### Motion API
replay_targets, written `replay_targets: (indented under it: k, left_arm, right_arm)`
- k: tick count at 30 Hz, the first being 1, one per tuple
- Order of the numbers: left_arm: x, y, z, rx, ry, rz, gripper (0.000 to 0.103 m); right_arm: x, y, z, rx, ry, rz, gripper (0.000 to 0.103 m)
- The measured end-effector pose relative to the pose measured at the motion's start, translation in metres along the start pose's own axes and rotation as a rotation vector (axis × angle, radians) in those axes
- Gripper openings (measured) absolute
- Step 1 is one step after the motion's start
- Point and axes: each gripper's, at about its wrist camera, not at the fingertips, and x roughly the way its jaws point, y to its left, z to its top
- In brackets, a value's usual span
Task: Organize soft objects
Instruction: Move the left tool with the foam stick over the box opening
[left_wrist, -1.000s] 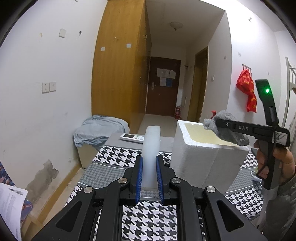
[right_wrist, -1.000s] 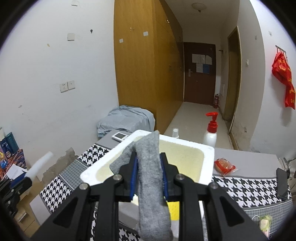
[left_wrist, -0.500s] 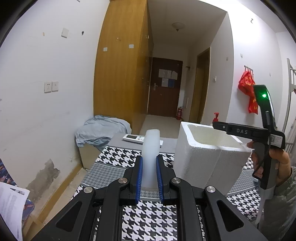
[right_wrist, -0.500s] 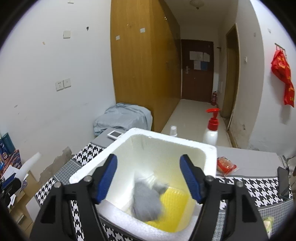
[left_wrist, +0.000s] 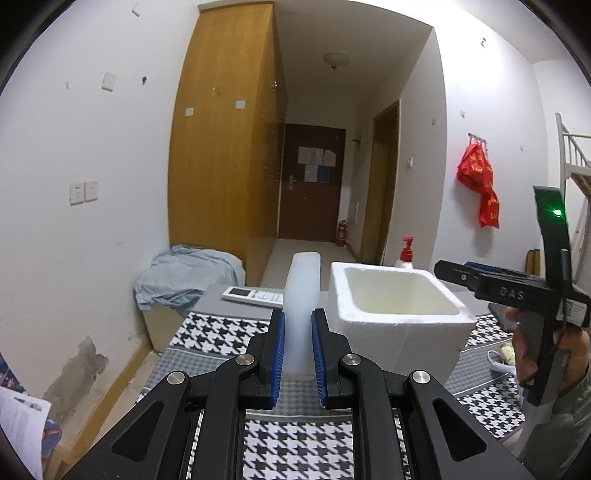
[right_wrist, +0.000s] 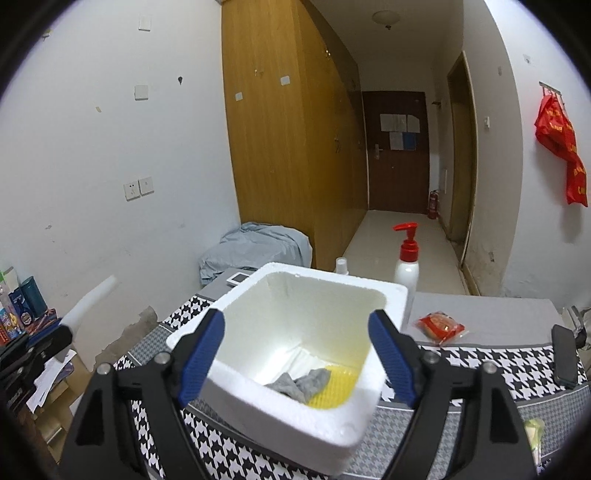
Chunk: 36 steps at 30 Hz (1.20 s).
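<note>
My left gripper (left_wrist: 297, 334) is shut on a white foam strip (left_wrist: 303, 291) that stands upright between its blue pads, left of a white foam box (left_wrist: 395, 325). My right gripper (right_wrist: 295, 354) is open and empty, held above the near side of the foam box (right_wrist: 221, 314). A grey sock (right_wrist: 301, 382) lies crumpled on the box floor, partly on a yellow mat (right_wrist: 336, 387). The right gripper (left_wrist: 458, 273) also shows at the right in the left wrist view, over the box's right rim. The left gripper with its strip (right_wrist: 88, 301) shows at the far left in the right wrist view.
The box stands on a table with a houndstooth cloth (right_wrist: 498, 360). A pump bottle (right_wrist: 406, 262), a red snack packet (right_wrist: 441, 326), a black phone (right_wrist: 564, 354) and a remote (left_wrist: 253, 294) lie around it. A blue cloth heap (left_wrist: 184, 269) sits by the wall.
My right gripper opened and let go of the grey sock, which dropped into the foam box and now lies on its floor. My left gripper still holds the foam strip and has shifted slightly.
</note>
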Motion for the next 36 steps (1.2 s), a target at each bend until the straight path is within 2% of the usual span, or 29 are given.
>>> replay_targets:
  k: [3,6,7,22,36]
  left_arm:
    - [0.003,-0.004,0.003,0.005,0.000,-0.013,0.016]
    - [0.004,-0.008,0.005,0.011,-0.005,-0.023,0.016]
    - [0.004,-0.009,0.006,0.014,-0.005,-0.027,0.016]
    - [0.021,-0.040,0.021,0.055,0.004,-0.107,0.016]
    - [0.071,-0.073,0.037,0.089,0.063,-0.169,0.016]
  right_arm:
    - [-0.011,-0.002,-0.002,-0.004,-0.019,0.000,0.085]
    - [-0.022,-0.003,-0.005,-0.010,-0.037,-0.005,0.101]
    - [-0.027,-0.002,-0.007,-0.014,-0.047,-0.003,0.103]
    - [-0.065,0.001,-0.044,-0.089,-0.072,-0.048,0.103]
    - [-0.076,-0.027,-0.065,-0.034,-0.056,-0.110,0.103]
